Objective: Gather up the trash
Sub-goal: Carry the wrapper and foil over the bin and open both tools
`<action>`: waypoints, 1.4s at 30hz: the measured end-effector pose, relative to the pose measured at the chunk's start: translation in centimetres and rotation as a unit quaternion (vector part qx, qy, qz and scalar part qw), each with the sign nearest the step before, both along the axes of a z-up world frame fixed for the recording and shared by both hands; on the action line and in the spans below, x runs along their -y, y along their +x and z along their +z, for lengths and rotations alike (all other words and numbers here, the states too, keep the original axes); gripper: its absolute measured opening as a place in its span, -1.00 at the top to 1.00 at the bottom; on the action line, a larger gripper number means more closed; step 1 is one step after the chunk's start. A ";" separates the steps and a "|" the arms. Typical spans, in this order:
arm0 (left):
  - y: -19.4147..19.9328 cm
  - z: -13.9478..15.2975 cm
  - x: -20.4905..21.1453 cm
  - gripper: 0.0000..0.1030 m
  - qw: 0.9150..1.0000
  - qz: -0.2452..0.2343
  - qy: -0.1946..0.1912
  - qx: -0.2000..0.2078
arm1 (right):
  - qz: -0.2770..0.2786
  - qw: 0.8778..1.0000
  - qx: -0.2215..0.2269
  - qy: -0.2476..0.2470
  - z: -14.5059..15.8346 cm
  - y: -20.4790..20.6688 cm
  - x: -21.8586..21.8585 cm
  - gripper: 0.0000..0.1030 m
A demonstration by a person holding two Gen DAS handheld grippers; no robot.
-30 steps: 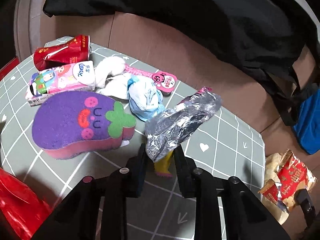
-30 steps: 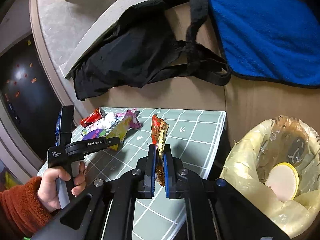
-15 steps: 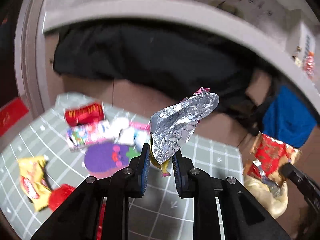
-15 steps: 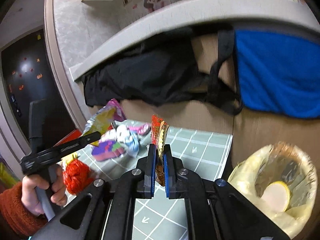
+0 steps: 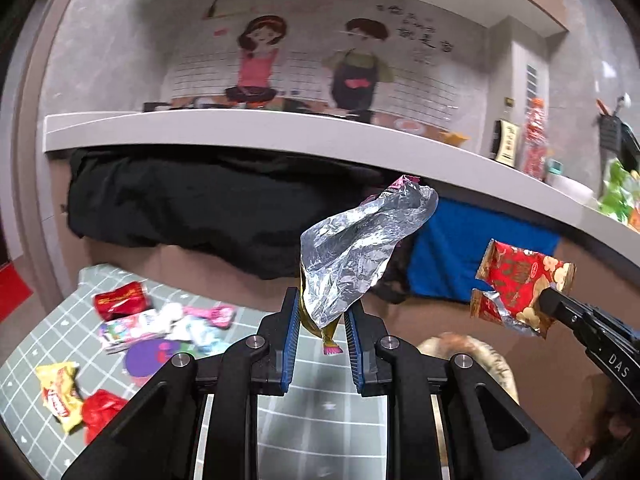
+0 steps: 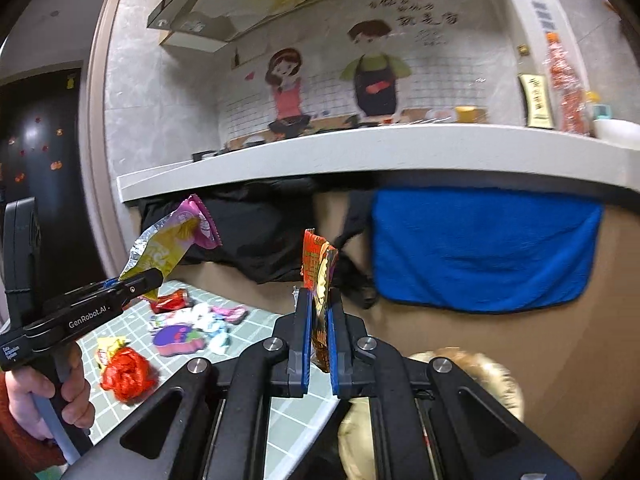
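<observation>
1. Foil wrapper [image 5: 352, 264]: pinched at its lower end in the left gripper [image 5: 320, 334], rising toward 1 o'clock.
2. Red snack packet [image 6: 320, 280]: clamped edge-on, upright, in the right gripper [image 6: 319, 342].
3. Left view alone: packet's printed face.
4. Right view alone: wrapper's yellow-purple side; hand [image 6: 44, 400] at 8 o'clock.
</observation>
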State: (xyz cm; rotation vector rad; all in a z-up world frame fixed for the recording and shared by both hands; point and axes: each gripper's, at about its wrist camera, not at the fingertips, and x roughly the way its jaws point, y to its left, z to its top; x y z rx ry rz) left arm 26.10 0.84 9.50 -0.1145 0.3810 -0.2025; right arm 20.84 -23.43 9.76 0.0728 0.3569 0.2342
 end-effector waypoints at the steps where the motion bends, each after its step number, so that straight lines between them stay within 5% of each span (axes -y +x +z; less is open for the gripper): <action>1: 0.1 -0.1 0.8 0.56 1.000 -0.005 0.002 0.001 | -0.009 1.000 0.003 -0.004 0.0 -0.3 0.7 0.86; 12: 0.6 -2.5 10.0 0.56 0.998 -0.050 0.025 -0.010 | -0.073 0.997 -0.010 0.009 -2.3 -1.5 8.7 0.86; 23: 3.4 -5.7 15.1 0.56 0.995 -0.080 0.038 -0.054 | -0.093 0.994 -0.044 0.030 -5.5 0.1 12.8 0.86; 42: 10.4 -15.6 20.2 0.55 0.965 -0.151 0.041 -0.212 | -0.096 0.983 -0.146 0.054 -13.5 6.6 15.2 0.86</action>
